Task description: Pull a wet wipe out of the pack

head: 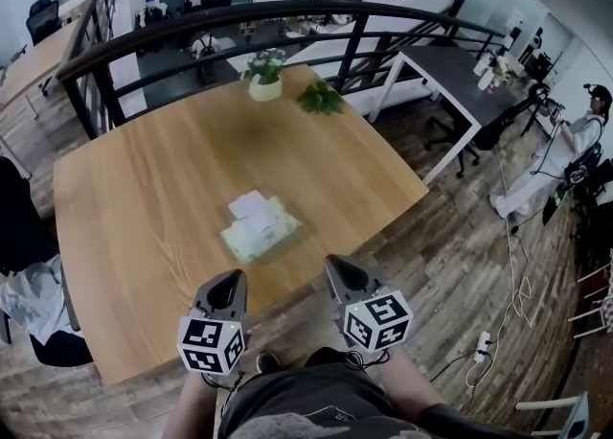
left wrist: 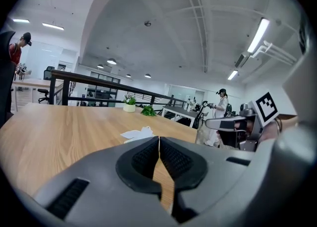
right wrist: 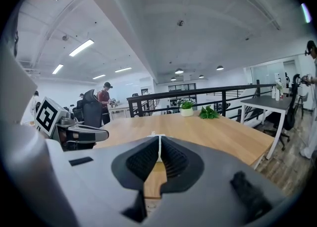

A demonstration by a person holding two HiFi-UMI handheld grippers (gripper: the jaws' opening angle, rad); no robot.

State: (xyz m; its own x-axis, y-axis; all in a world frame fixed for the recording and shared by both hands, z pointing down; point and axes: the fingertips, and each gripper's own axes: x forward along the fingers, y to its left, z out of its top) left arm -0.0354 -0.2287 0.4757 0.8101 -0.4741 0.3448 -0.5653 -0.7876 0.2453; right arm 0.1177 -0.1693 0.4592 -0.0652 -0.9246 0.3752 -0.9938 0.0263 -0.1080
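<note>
While no wipe has yet been drawn, the pack [head: 261, 228] is seen lying flat on the bench [head: 144, 169], toward the near edge and well apart from the potted plant [head: 265, 78] at the far side. A white sheet [head: 249, 204] is seen at the pack's far end. Whether it is a wipe already poking out or a lifted flap cannot be told.

The pack's long axis appears to run across the view from the head, rising a little to the right. The pack is placed ahead of both tongs and between them.

The left tongs [head: 230, 280] are held just short of the pack's near left corner and are judged slightly the nearer. The right tongs [head: 337, 265] are held off its right end. From the right gripper view the pack [right wrist: 157, 135] is seen straight ahead, just over the tips. From the left gripper view it [left wrist: 141, 133] is seen a little to one side of the jaw line.

Both tongs are clenched, pad against pad, with nothing between them. They would have to be released before the sheet could be pinched, while the pack is probably pinned by the other pair.
</note>
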